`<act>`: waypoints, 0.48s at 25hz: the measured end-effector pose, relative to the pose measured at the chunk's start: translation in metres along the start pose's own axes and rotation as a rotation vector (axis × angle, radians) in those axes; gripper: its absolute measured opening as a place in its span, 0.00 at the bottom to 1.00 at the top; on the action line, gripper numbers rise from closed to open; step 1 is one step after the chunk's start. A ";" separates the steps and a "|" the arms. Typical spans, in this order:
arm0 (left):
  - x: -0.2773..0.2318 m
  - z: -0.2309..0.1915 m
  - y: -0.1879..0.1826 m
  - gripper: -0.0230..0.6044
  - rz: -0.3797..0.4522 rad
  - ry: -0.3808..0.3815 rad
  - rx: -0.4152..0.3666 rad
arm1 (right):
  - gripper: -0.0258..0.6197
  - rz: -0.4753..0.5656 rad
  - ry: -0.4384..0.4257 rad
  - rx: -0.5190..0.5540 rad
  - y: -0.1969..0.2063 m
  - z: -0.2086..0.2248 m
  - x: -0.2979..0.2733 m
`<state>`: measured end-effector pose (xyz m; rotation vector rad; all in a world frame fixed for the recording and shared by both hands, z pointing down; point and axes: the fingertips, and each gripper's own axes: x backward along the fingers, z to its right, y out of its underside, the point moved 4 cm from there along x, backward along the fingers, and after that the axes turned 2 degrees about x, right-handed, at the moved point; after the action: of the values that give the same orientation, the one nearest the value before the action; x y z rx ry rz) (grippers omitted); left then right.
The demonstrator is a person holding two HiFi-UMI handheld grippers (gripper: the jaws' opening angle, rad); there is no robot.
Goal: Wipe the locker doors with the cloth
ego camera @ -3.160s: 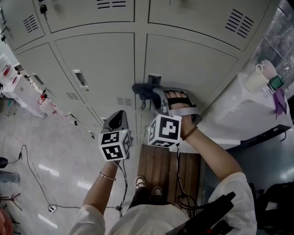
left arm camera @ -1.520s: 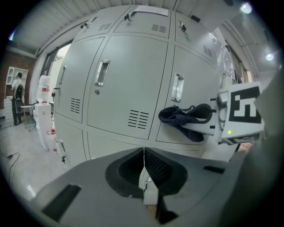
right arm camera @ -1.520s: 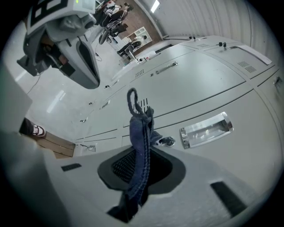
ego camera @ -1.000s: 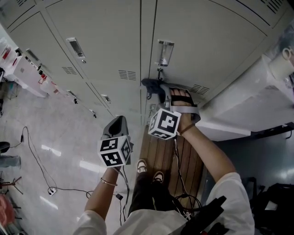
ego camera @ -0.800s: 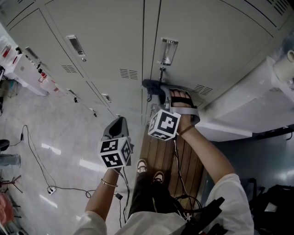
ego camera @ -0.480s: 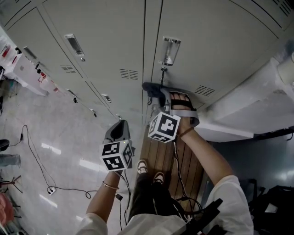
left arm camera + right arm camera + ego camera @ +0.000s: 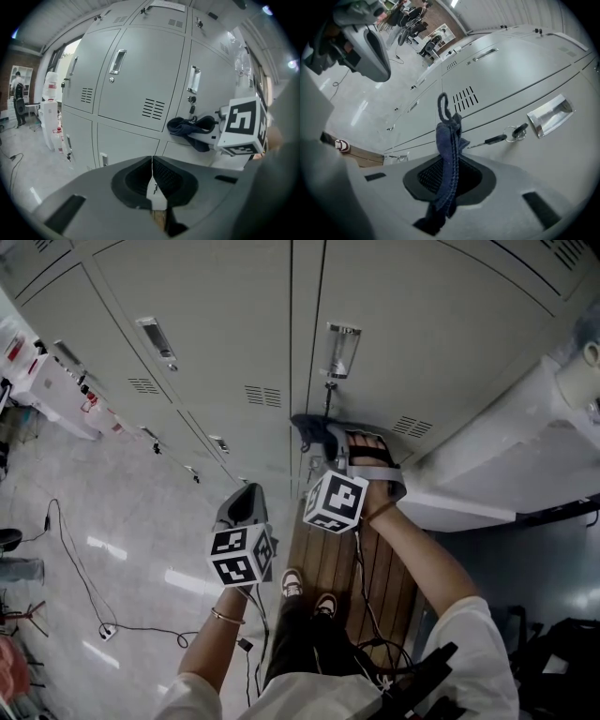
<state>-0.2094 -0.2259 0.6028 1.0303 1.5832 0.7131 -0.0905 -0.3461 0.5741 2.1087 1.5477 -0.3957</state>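
At the centre of the head view, the dark blue cloth is gripped by the closed right claw close to a grey locker door, beside its key, while the left claw, jaws together and empty, is held lower left.

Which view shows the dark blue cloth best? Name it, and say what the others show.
The right gripper view: the dark blue cloth fills the centre, clamped in the right gripper. The left gripper view shows it small, from the side. The head view shows only a dark lump.
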 end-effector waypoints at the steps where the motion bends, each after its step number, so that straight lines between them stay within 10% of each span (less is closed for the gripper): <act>1: 0.001 0.002 -0.002 0.05 0.001 0.000 -0.001 | 0.11 0.005 -0.002 0.002 -0.001 0.001 0.004; 12: 0.017 0.033 -0.058 0.05 0.073 0.026 -0.064 | 0.11 0.064 -0.030 -0.075 -0.009 0.023 0.061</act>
<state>-0.1929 -0.2393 0.5369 1.0394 1.5414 0.8253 -0.0780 -0.3073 0.5219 2.0791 1.4514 -0.3398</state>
